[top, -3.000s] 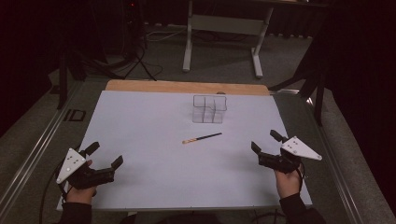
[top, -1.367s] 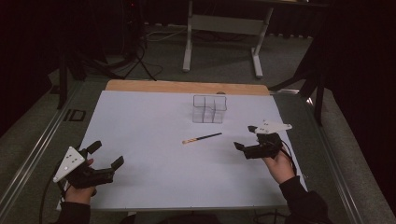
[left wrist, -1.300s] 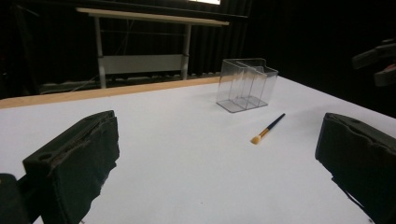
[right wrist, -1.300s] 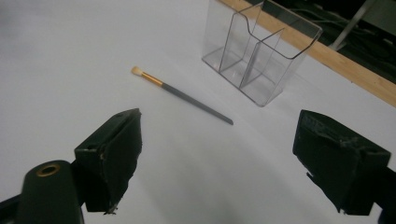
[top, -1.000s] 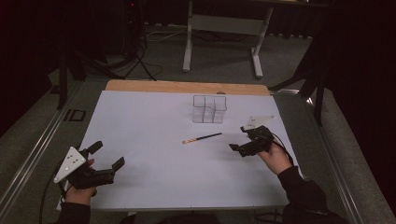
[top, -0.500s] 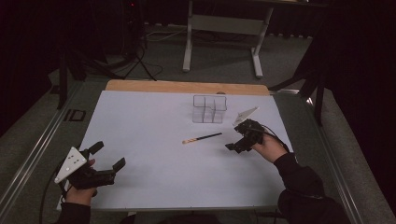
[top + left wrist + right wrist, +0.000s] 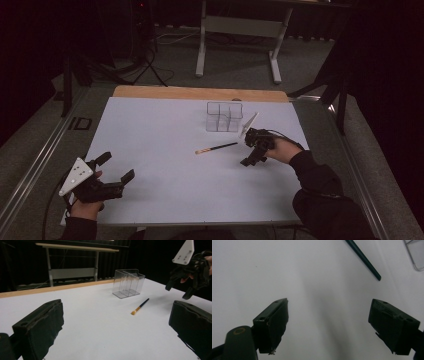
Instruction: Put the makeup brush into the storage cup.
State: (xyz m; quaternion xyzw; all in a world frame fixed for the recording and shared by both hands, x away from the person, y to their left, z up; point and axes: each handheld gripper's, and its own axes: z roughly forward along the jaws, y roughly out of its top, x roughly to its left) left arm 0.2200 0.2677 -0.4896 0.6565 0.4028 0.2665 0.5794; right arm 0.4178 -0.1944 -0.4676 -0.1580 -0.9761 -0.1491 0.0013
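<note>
A slim brush [image 7: 216, 148] with a dark handle and a yellowish tip is seen lying flat on the white desk [image 7: 165, 145], near its middle, with the tip pointing toward the person's left and the handle end toward the right. In the left gripper view the brush [image 7: 140, 306] is shown apart from everything else, its bristle end nearest that camera. Just behind it, toward the far edge, a clear plastic organiser [image 7: 224, 116] divided into compartments is set upright on the desk; the exact count of compartments cannot be told. The organiser [image 7: 128, 283] appears to hold nothing. The right tongs [image 7: 252, 150] are held just beside the handle end of the brush, tilted down toward the desk surface, with the person's hand [image 7: 280, 149] and dark sleeve behind them. In the right gripper view the 2 jaws of the right tongs [image 7: 328, 325] are spread wide with bare desk between them, and the brush handle [image 7: 362, 259] is seen beyond them at the upper right, untouched. The left tongs [image 7: 116, 172] are held low over the near left corner of the desk, well apart from the brush, and their 2 jaws are likewise spread wide with nothing between them. A wooden strip [image 7: 200, 93] is visible along the desk's far edge.
</note>
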